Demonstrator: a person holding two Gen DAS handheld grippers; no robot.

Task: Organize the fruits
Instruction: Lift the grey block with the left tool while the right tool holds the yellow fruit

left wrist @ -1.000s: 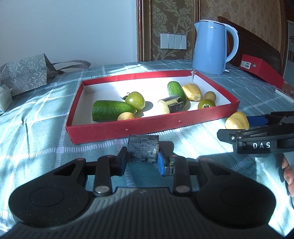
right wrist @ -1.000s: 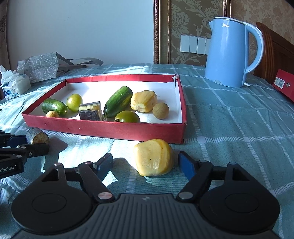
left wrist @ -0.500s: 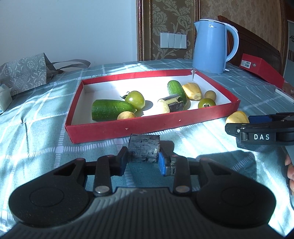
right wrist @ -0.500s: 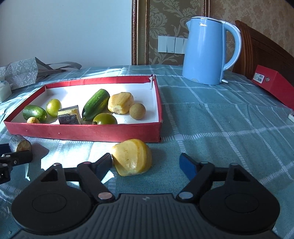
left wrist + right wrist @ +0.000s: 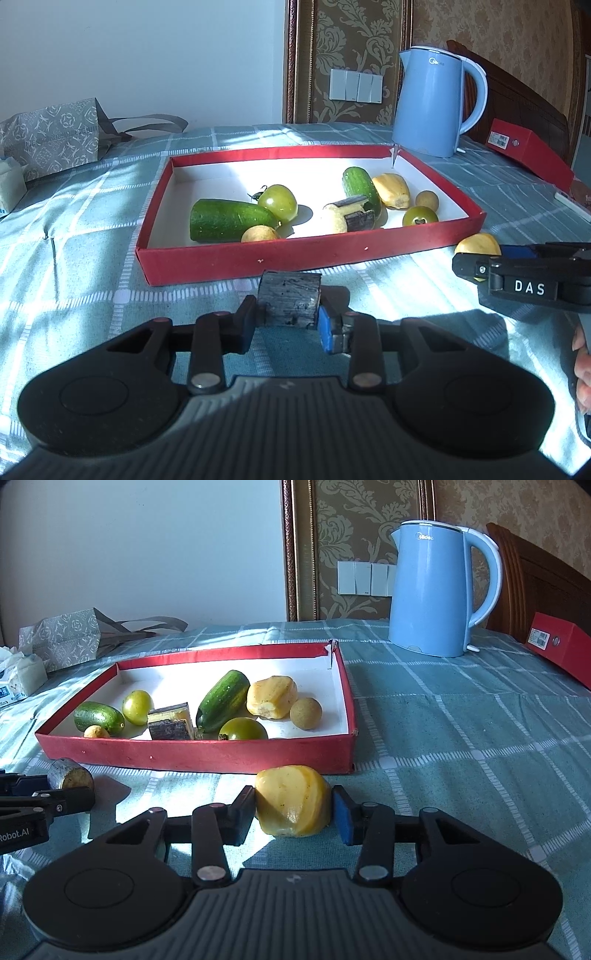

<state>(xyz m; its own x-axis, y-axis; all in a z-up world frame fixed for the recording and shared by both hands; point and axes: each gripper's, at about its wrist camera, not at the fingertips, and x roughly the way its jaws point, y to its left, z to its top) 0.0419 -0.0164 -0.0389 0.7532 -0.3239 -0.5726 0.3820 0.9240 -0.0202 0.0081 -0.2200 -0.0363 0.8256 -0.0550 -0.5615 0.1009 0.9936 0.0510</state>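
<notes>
Two pieces at once, one per tool, both just in front of the red tray [image 5: 295, 254] on the checked cloth.

Left tool [image 5: 287, 320] closed on a dark stub [image 5: 289, 298], a short cut length with black rind; pads pressed against its two sides, so likely gripped across the width for a straight carry over the tray's near wall. From the right view the same stub [image 5: 70, 774] shows a pale yellow cut end. Whether lifted or resting on the cloth: cannot tell.

Right tool [image 5: 293, 810] clamped on a yellow fruit [image 5: 292, 800], both pads touching its flanks. Soft-looking, lumpy skin; probably taken low and at the widest part to keep it from squirting out. Only its top visible in the left view [image 5: 478, 243], behind the right tool's arm.

Tray already filled: two cucumbers [image 5: 223, 700] [image 5: 99, 717], green tomatoes [image 5: 138, 706] [image 5: 243, 730], another yellow fruit [image 5: 272, 696], a small brown round one [image 5: 305, 710], a cut dark-rind piece [image 5: 170, 722], and a small yellow ball [image 5: 96, 732] half hidden by the wall. Free floor toward the tray's far left corner, a fair spot for both drops.

Kettle [image 5: 437, 587] and red box [image 5: 559, 642] well apart at the back, bag [image 5: 62, 637] at far left. Box cut off by the frame edge; holder's fingers barely in at the left view's right margin.
</notes>
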